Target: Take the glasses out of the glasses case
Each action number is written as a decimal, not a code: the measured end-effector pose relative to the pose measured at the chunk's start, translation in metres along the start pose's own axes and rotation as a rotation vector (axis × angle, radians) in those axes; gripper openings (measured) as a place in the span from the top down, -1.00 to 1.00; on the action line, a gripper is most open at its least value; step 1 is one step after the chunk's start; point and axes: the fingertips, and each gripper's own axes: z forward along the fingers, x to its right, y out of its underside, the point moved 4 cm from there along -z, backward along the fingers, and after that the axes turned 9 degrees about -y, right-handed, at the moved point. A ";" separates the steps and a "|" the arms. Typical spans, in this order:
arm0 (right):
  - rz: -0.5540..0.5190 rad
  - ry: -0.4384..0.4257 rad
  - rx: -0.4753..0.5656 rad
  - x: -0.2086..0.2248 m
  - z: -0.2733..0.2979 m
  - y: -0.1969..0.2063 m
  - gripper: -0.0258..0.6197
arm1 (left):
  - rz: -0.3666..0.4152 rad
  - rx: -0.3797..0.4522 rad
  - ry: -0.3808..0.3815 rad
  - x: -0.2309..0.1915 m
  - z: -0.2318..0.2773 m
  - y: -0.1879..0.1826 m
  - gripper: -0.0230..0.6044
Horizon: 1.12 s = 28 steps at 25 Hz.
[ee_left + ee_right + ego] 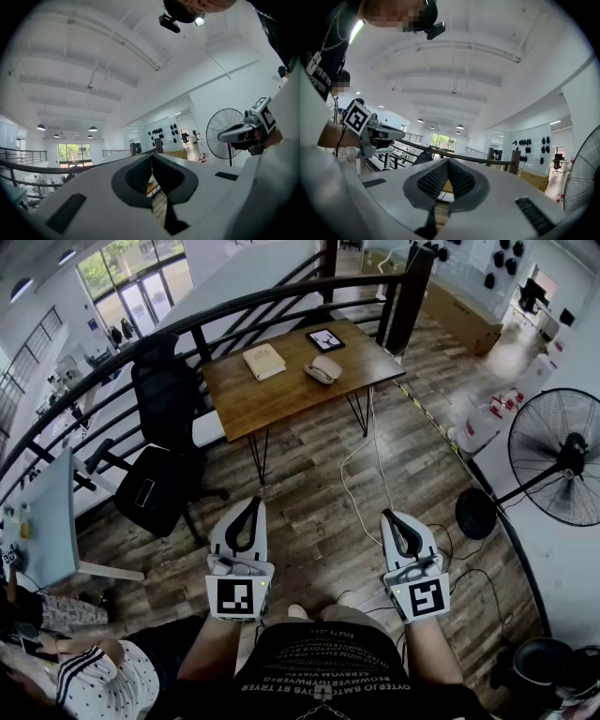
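1. The glasses case (325, 369) is a pale, rounded shell lying on the wooden table (281, 395), at 12 o'clock from the person and well apart from both tongs. On the tabletop it sits at about 3 o'clock from a tan book (263, 360), with a dark-framed tablet (325, 337) just beyond it at 12 o'clock. Its lid looks down, and no glasses show, so they are presumably inside.

2. The left gripper (251, 507) has its jaws pressed together at the tips with nothing between them. Only the far table shows through the gap behind the pads.

3. The right gripper (392, 517) is likewise clamped tight on nothing. Both are held level in front of the body, pointing toward 12 o'clock.

4. The case is probably a light, stiff clamshell with a smooth skin, so it is likely to skate across the wood if pushed from one side. A sensible plan is to pin the lower half with one gripper and lift the lid at the seam with the other.

5. The glasses should be light, thin and fragile. They are best pinched at the bridge or a temple arm, never on the lenses, and with gentle pressure.
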 end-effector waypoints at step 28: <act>0.066 0.020 0.003 0.034 0.073 0.019 0.45 | -0.018 0.013 0.105 -0.016 0.069 0.022 0.83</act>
